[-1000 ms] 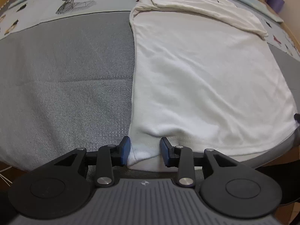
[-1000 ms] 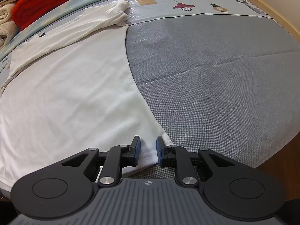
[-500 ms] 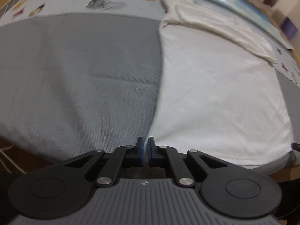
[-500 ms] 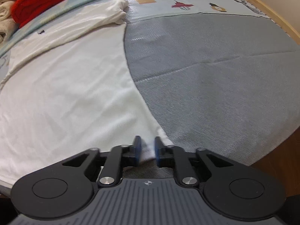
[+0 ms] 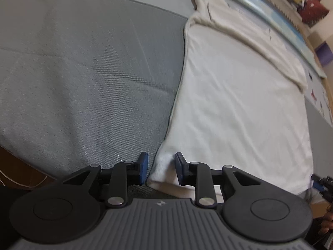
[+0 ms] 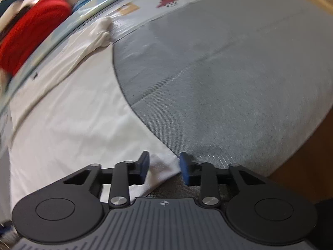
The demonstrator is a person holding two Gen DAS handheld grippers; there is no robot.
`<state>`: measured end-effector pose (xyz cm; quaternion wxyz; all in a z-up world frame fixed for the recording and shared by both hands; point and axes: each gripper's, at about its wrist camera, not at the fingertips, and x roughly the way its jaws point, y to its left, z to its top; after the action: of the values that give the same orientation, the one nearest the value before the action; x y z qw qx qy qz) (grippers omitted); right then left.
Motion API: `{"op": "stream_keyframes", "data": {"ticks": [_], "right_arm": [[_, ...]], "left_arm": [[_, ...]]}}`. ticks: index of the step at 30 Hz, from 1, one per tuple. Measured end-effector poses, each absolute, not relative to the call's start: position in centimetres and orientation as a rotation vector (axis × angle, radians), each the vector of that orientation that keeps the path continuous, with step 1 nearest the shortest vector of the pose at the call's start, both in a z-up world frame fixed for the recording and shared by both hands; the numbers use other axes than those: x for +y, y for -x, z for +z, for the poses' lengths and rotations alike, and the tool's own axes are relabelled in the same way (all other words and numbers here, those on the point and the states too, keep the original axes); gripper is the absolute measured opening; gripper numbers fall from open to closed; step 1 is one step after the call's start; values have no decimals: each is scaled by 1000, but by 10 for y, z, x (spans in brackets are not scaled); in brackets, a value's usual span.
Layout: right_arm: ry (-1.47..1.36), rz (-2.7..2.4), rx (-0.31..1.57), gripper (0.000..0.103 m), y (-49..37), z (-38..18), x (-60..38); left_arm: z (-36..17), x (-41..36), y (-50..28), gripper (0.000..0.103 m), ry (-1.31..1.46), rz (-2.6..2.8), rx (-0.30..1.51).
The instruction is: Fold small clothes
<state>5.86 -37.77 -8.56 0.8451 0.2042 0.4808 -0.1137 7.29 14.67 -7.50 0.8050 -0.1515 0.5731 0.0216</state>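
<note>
A white shirt (image 5: 235,95) lies flat on the grey mat, its sleeves folded across the far end. My left gripper (image 5: 161,169) is open, with the shirt's near left hem corner lying between its blue pads. My right gripper (image 6: 164,167) is open, with the near right hem corner of the shirt (image 6: 68,125) lying between its pads. The tip of the right gripper also shows at the right edge of the left wrist view (image 5: 321,184).
The grey mat (image 5: 83,79) covers a table with a printed cloth (image 6: 166,0) at the far end. A red garment (image 6: 29,35) lies at the back. The wooden table edge (image 6: 301,166) runs close to the right gripper.
Both grippers have opened: the left was shut half a second ago, the right nearly shut. Both views have swung and tilted; the hem corners now lie loose between the pads.
</note>
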Motion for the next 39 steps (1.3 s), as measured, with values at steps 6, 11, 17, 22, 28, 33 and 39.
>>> {"op": "stream_keyframes", "data": {"ticks": [6,11,17,22,28,33,39], "right_arm": [[-415,-266,1027,40,-63,-90,-377],[-287,-241,1041,29,-67,-90,-361],[-240,-249,992,6,-54,-68,-359],[-236,-286,1054,7,-58,-77,-362],[-239,-303,993,38,-61,-73,-359],[-263,-242,1066,40,-68,-89,-358],[-207,-206,1068,14,-69,-87,-350]], "left_arm": [[-80,136,-71,31,247,36,1225],[-79,126,-70,8,174,15,1211],[-65,124,-60,7,141,-9,1162],[-74,125,-65,11,135,1,1224],[-78,126,-69,25,141,4,1222],[-81,116,-68,24,90,-18,1222],[-81,103,-64,8,-2,-51,1205]]}}
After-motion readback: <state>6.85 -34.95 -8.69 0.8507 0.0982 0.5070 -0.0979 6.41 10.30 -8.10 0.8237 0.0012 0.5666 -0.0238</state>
